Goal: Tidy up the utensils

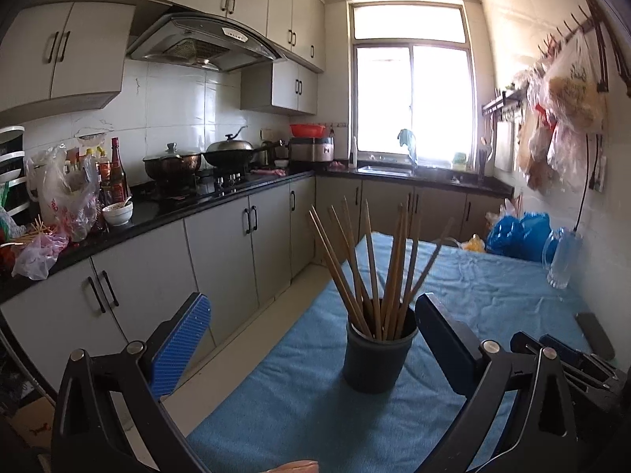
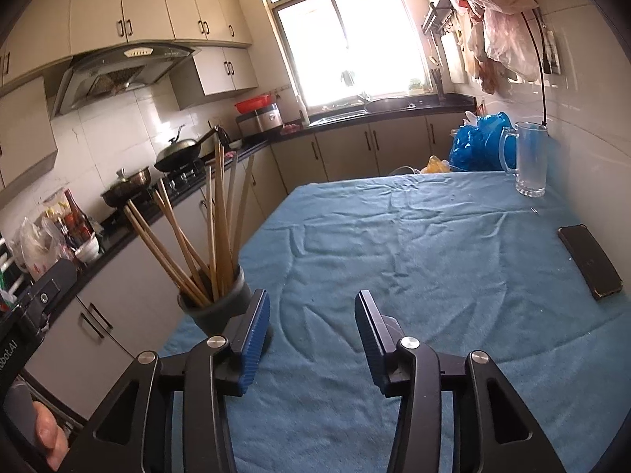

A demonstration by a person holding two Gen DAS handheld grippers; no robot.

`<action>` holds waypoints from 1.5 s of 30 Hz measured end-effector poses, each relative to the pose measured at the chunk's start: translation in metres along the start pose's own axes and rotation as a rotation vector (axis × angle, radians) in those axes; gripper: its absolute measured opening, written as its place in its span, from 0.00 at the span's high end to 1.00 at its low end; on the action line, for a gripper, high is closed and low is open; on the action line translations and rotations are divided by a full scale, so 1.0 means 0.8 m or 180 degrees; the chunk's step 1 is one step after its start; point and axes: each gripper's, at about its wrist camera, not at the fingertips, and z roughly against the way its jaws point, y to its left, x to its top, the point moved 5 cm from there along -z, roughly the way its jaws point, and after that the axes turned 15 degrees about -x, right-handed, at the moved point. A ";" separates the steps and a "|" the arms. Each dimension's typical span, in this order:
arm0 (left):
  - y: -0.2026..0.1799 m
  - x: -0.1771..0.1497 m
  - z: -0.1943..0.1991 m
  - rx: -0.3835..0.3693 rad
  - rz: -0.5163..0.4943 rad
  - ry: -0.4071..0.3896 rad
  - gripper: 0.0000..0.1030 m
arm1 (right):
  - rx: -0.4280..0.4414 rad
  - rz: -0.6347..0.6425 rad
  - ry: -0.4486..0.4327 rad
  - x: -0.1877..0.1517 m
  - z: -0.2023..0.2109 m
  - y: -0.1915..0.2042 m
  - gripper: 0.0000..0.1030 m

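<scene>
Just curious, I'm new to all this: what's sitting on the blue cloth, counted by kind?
Cup of chopsticks: 1
Glass mug: 1
Phone: 1
Total: 3
The chopsticks overlap too much to count.

"oboot.AI" on left tool
</scene>
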 end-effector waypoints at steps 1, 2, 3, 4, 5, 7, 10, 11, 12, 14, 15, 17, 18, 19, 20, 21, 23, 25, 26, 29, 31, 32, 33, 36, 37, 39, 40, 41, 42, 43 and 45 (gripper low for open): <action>-0.002 -0.002 -0.002 -0.0018 0.0003 0.0044 0.00 | -0.0013 0.0012 0.0010 -0.003 0.000 -0.001 0.51; -0.004 -0.007 -0.006 -0.0050 0.0008 0.0129 0.00 | -0.0024 0.0026 0.0017 -0.005 0.000 -0.001 0.51; -0.006 -0.011 -0.010 -0.0060 0.0005 0.0202 0.00 | -0.0039 0.0048 0.0022 -0.008 -0.001 -0.001 0.51; -0.007 -0.013 -0.012 -0.0061 -0.0003 0.0248 0.00 | -0.0055 0.0070 0.0024 -0.011 -0.001 -0.001 0.51; -0.009 -0.017 -0.016 -0.0065 -0.0022 0.0309 0.00 | -0.0075 0.0091 0.0023 -0.013 -0.001 -0.001 0.51; -0.012 -0.022 -0.022 -0.0045 -0.0068 0.0389 0.00 | -0.0103 0.0118 0.0018 -0.015 -0.001 0.000 0.50; -0.016 -0.031 -0.028 -0.0062 -0.0093 0.0482 0.00 | -0.0134 0.0150 0.0007 -0.018 -0.001 0.001 0.50; -0.018 -0.033 -0.030 -0.0067 -0.0090 0.0514 0.00 | -0.0144 0.0164 0.0004 -0.018 -0.002 0.001 0.50; -0.018 -0.034 -0.031 -0.0077 -0.0087 0.0535 0.00 | -0.0152 0.0176 0.0005 -0.019 -0.003 0.001 0.49; -0.018 -0.037 -0.035 -0.0083 -0.0081 0.0586 0.00 | -0.0166 0.0191 0.0004 -0.021 -0.004 0.002 0.48; -0.017 -0.039 -0.037 -0.0085 -0.0081 0.0606 0.00 | -0.0177 0.0201 0.0005 -0.021 -0.005 0.003 0.47; -0.016 -0.042 -0.042 -0.0101 -0.0074 0.0660 0.00 | -0.0192 0.0216 0.0007 -0.022 -0.007 0.004 0.46; -0.015 -0.044 -0.045 -0.0110 -0.0064 0.0696 0.00 | -0.0198 0.0221 0.0010 -0.023 -0.007 0.004 0.46; -0.015 -0.046 -0.046 -0.0121 -0.0054 0.0720 0.00 | -0.0209 0.0229 0.0013 -0.024 -0.009 0.005 0.46; -0.014 -0.048 -0.048 -0.0133 -0.0045 0.0743 0.00 | -0.0214 0.0232 0.0018 -0.025 -0.009 0.005 0.46; -0.013 -0.051 -0.050 -0.0142 -0.0032 0.0777 0.00 | -0.0221 0.0238 0.0025 -0.025 -0.011 0.005 0.46; -0.012 -0.055 -0.055 -0.0154 -0.0013 0.0833 0.00 | -0.0235 0.0242 0.0038 -0.026 -0.012 0.005 0.45; -0.010 -0.060 -0.059 -0.0161 0.0000 0.0884 0.00 | -0.0252 0.0242 0.0050 -0.027 -0.015 0.005 0.45; -0.010 -0.062 -0.061 -0.0155 0.0005 0.0908 0.00 | -0.0258 0.0242 0.0055 -0.028 -0.015 0.004 0.45; -0.009 -0.066 -0.066 -0.0160 0.0012 0.0960 0.00 | -0.0287 0.0247 0.0073 -0.030 -0.019 0.004 0.45; -0.008 -0.068 -0.069 -0.0155 0.0025 0.0988 0.00 | -0.0303 0.0258 0.0079 -0.031 -0.020 0.004 0.45; -0.007 -0.069 -0.070 -0.0154 0.0030 0.1001 0.00 | -0.0306 0.0262 0.0079 -0.031 -0.021 0.004 0.45; -0.007 -0.070 -0.071 -0.0155 0.0032 0.1012 0.00 | -0.0312 0.0271 0.0078 -0.031 -0.022 0.004 0.45; -0.006 -0.072 -0.073 -0.0166 0.0043 0.1034 0.00 | -0.0334 0.0299 0.0061 -0.032 -0.022 0.005 0.45; -0.006 -0.072 -0.073 -0.0166 0.0043 0.1038 0.00 | -0.0338 0.0306 0.0057 -0.032 -0.022 0.006 0.44; -0.006 -0.073 -0.074 -0.0170 0.0043 0.1045 0.00 | -0.0346 0.0325 0.0046 -0.032 -0.022 0.007 0.44; -0.005 -0.073 -0.074 -0.0174 0.0044 0.1049 0.00 | -0.0349 0.0332 0.0041 -0.032 -0.021 0.008 0.43; -0.004 -0.073 -0.075 -0.0176 0.0044 0.1051 0.00 | -0.0354 0.0341 0.0035 -0.032 -0.021 0.009 0.43; -0.004 -0.074 -0.075 -0.0178 0.0046 0.1056 0.00 | -0.0361 0.0350 0.0028 -0.032 -0.021 0.009 0.42; -0.003 -0.074 -0.076 -0.0179 0.0049 0.1061 0.00 | -0.0366 0.0360 0.0023 -0.032 -0.021 0.010 0.42; -0.001 -0.074 -0.076 -0.0183 0.0063 0.1068 0.00 | -0.0371 0.0372 0.0015 -0.032 -0.020 0.011 0.41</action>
